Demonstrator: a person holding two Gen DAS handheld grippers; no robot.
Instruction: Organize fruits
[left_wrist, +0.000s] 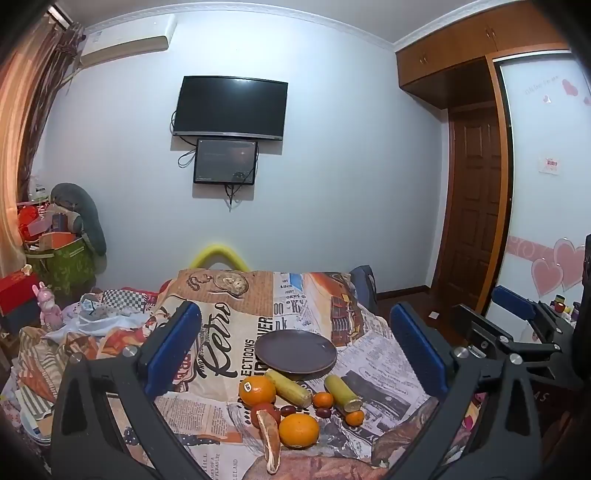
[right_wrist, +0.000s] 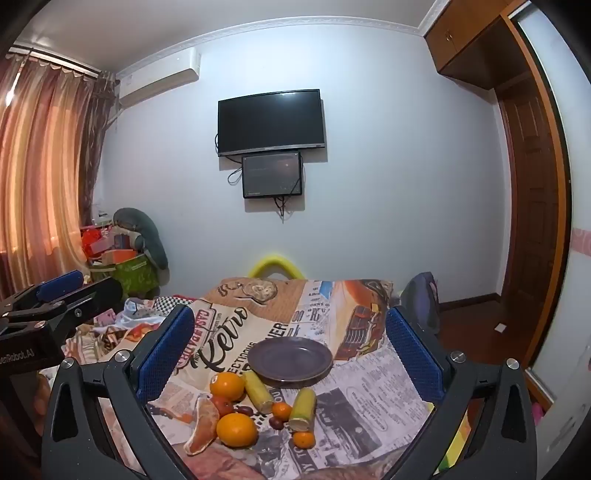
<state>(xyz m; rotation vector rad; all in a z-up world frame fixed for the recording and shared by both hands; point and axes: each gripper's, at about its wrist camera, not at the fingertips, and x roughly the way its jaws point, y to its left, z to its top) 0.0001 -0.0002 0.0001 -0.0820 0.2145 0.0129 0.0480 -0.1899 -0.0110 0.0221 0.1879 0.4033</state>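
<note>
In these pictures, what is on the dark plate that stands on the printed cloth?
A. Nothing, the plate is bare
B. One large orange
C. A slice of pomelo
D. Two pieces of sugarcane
A: the dark plate shows only its own bare surface, while the oranges, the sugarcane pieces and the other fruit all lie on the printed cloth in front of it.

Gripper pads (left_wrist: 176, 341): blue, dimpled rubber-like surface. Plate (right_wrist: 290, 360): dark, smooth, semi-gloss glaze. Tablecloth (right_wrist: 369, 387): printed matt cloth. Oranges (left_wrist: 298, 430): glossy, finely pitted peel. Door (left_wrist: 476, 206): varnished wood.
</note>
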